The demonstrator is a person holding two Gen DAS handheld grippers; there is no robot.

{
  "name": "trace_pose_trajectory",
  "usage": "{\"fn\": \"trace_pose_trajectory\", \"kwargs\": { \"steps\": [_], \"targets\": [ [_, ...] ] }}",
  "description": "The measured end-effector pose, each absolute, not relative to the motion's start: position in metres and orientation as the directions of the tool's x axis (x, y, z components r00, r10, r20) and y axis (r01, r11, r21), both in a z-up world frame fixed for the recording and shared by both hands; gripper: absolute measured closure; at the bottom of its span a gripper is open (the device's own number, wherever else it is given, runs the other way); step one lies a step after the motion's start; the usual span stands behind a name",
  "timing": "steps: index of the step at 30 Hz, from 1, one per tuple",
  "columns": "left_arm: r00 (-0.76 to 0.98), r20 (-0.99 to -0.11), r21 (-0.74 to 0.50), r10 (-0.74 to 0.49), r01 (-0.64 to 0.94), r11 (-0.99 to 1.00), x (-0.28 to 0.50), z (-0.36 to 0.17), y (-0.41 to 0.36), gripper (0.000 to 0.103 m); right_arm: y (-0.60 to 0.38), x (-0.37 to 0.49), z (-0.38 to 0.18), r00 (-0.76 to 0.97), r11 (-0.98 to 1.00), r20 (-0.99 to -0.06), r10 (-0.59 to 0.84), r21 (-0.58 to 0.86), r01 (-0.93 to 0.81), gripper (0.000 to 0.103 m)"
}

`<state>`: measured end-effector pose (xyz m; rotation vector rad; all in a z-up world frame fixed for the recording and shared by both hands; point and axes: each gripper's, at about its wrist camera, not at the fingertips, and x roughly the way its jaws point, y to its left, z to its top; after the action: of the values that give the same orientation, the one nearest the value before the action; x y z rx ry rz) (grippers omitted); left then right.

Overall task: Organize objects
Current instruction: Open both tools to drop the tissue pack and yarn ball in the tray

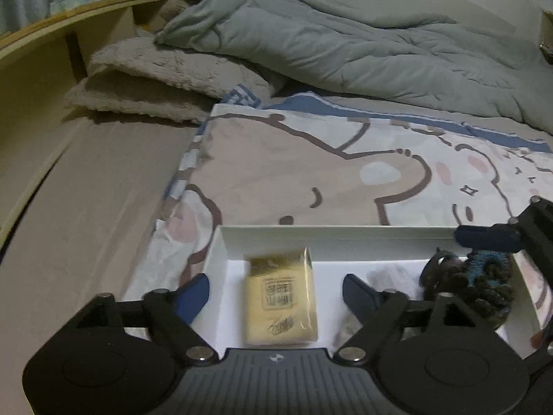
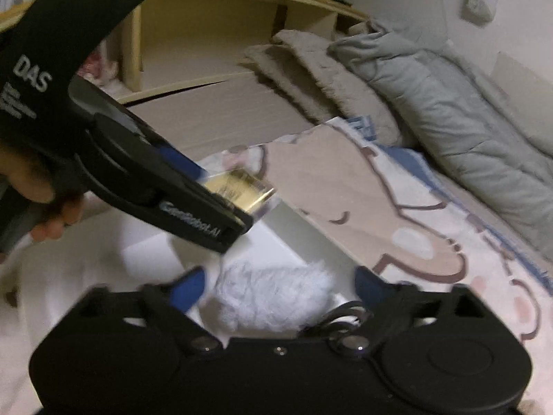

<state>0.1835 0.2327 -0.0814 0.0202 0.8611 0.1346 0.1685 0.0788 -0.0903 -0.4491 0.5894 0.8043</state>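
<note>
A white tray [image 1: 345,233] lies on the bed. A gold box in clear wrap [image 1: 280,299] lies flat in its left part, between the wide-apart fingers of my open left gripper [image 1: 276,290]. In the right wrist view the left gripper [image 2: 221,204] hovers at the gold box [image 2: 238,186]. Dark hair ties and a teal-and-brown scrunchie [image 1: 480,287] lie in the tray's right part. My right gripper [image 2: 280,287] is open over a white fluffy item [image 2: 273,290], with black hair ties [image 2: 342,314] beside it.
The tray sits on a cartoon bear sheet [image 1: 311,159]. A grey quilt [image 1: 345,41] and beige fleece blanket [image 1: 162,76] are bunched at the back. A wooden headboard shelf [image 1: 41,41] holds a bottle and tissues.
</note>
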Motion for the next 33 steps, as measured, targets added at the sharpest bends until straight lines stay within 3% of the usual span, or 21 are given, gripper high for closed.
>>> {"fn": "trace_pose_trajectory", "kwargs": {
  "steps": [15, 23, 33],
  "targets": [
    [0.603, -0.786, 0.083, 0.134, -0.113, 0.990, 0.172, -0.083, 0.236, 0.018, 0.048, 0.169, -0.083, 0.542, 0.674, -0.665, 0.514, -0.078, -0.735, 0.006],
    [0.613, -0.779, 0.081, 0.133, -0.113, 0.990, 0.157, -0.070, 0.231, 0.018, 0.028, 0.169, -0.071, 0.536, 0.727, -0.646, 0.544, 0.044, -0.685, 0.006],
    [0.630, -0.766, 0.080, 0.126, -0.101, 0.992, 0.132, -0.054, 0.216, 0.018, 0.001, 0.159, -0.050, 0.570, 0.770, -0.619, 0.540, 0.089, -0.632, 0.006]
  ]
}}
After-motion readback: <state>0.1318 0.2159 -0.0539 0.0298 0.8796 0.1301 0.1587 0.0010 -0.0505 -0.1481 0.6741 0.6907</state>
